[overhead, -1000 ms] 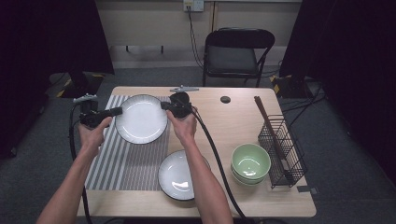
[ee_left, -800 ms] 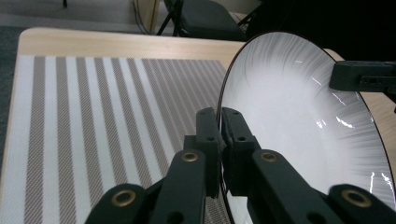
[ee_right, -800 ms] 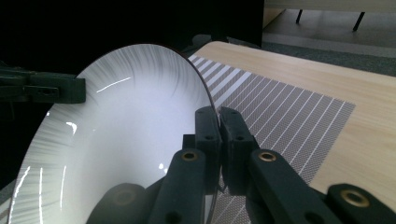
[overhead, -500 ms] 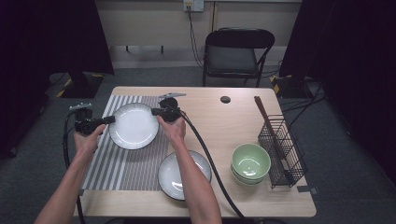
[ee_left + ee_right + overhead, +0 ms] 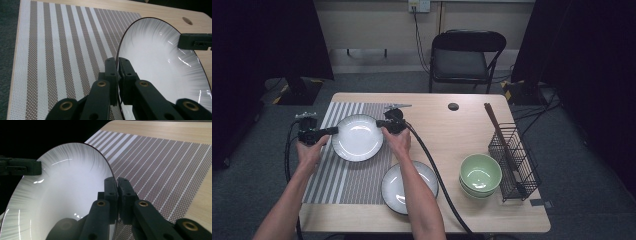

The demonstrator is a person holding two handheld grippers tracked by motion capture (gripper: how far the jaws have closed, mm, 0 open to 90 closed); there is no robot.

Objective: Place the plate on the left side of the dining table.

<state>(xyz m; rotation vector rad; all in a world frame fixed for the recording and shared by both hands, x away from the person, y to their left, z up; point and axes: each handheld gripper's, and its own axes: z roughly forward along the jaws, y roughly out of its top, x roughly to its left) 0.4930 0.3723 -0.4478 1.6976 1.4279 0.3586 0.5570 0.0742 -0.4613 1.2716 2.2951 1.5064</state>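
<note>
A white plate (image 5: 357,137) with a dark rim hangs over the striped placemat (image 5: 343,172), held between both grippers. My left gripper (image 5: 331,131) is shut on its left rim, my right gripper (image 5: 379,123) shut on its right rim. In the left gripper view my left gripper (image 5: 118,62) pinches the plate (image 5: 160,62) edge, with the other gripper's tip at the far rim. In the right gripper view my right gripper (image 5: 116,183) clamps the plate (image 5: 65,185) rim above the placemat (image 5: 162,165).
A second white plate (image 5: 399,187) lies at the mat's near right corner. Stacked green bowls (image 5: 480,174) sit beside a black wire rack (image 5: 514,160) holding chopsticks. A small dark disc (image 5: 453,106) lies near the far edge. A chair (image 5: 464,57) stands behind the table.
Both grippers have carried the plate to the left and lower toward the placemat. Their hold on its two rims is unchanged.
</note>
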